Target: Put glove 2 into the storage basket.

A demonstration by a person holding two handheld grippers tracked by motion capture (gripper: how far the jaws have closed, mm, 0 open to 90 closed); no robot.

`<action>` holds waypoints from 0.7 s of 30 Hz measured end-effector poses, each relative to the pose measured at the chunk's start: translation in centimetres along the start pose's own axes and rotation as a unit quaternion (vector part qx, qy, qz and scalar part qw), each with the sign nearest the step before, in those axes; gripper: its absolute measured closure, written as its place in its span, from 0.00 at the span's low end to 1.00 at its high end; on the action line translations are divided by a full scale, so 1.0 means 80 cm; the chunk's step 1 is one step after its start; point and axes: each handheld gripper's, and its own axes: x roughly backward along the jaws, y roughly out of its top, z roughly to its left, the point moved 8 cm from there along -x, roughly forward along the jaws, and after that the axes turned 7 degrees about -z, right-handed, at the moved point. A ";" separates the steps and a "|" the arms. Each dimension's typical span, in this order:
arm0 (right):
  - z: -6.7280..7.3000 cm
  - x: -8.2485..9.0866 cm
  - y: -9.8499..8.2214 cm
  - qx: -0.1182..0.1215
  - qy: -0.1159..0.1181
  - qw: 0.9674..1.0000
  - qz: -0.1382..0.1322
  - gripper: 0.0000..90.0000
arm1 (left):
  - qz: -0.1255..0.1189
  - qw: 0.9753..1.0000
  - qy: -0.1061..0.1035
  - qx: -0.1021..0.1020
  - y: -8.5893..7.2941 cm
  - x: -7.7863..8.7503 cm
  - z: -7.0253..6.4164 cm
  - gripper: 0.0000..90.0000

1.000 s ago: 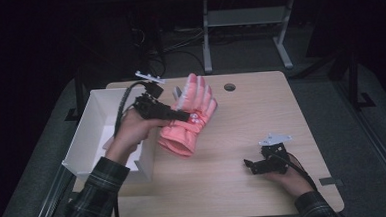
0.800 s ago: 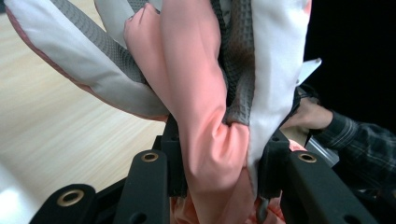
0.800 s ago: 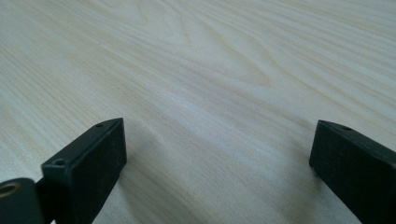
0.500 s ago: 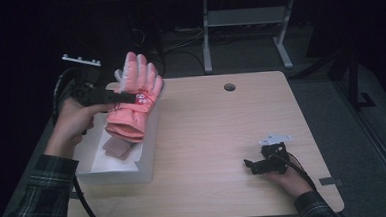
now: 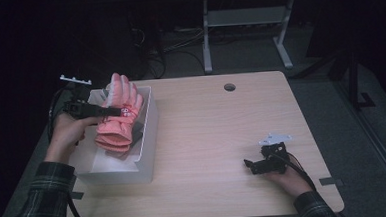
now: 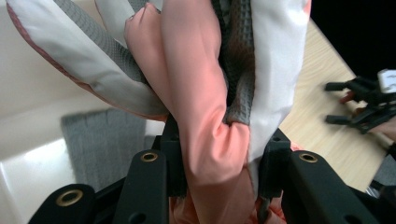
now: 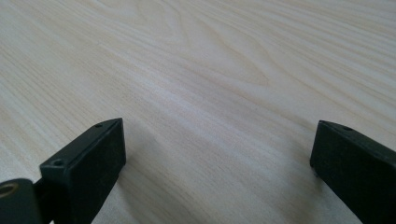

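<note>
Nearest, the right claw (image 5: 251, 164) is rested on the counter (image 5: 217, 137) with jaws spread wide and nothing between them; no risk is seen there unless it is dragged. Further left, the pink glove (image 5: 119, 117) is pinched across its middle by the left claw (image 6: 219, 161), jaws partly closed on bunched fabric, and is held over the white box (image 5: 147, 141). Since padded cloth is gripped only in a fold, slippage can be expected if the hold is loosened early. The cuff hangs low toward the grey item (image 6: 98, 140) in the box, while the fingers stick up past the far wall; if released this way, the glove is likely draped over the rim or tipped out onto the counter.
</note>
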 end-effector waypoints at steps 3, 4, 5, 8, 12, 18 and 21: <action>0.000 0.000 0.000 0.000 0.000 1.000 0.000 0.03 | 0.016 1.000 0.001 0.008 -0.015 -0.021 0.011 0.69; 0.000 0.000 0.000 0.000 0.000 1.000 0.000 0.03 | 0.022 1.000 0.004 0.008 -0.019 -0.027 0.014 0.69; 0.000 0.000 0.000 0.000 0.000 1.000 0.000 0.03 | 0.033 0.999 0.004 0.009 -0.026 -0.038 0.018 0.69; 0.000 0.000 0.000 0.000 0.000 1.000 0.000 0.03 | 0.044 0.999 0.004 0.012 -0.037 -0.055 0.025 0.69; 0.000 0.000 0.000 0.000 0.000 1.000 0.000 0.03 | 0.047 0.999 -0.001 0.024 -0.051 -0.075 0.034 0.68; 0.000 0.000 0.000 0.000 0.000 1.000 0.000 0.03 | 0.058 0.998 -0.011 0.035 -0.067 -0.090 0.042 0.67; 0.000 0.000 0.000 0.000 0.000 1.000 0.000 0.03 | 0.067 0.997 -0.007 0.030 -0.075 -0.099 0.043 0.65</action>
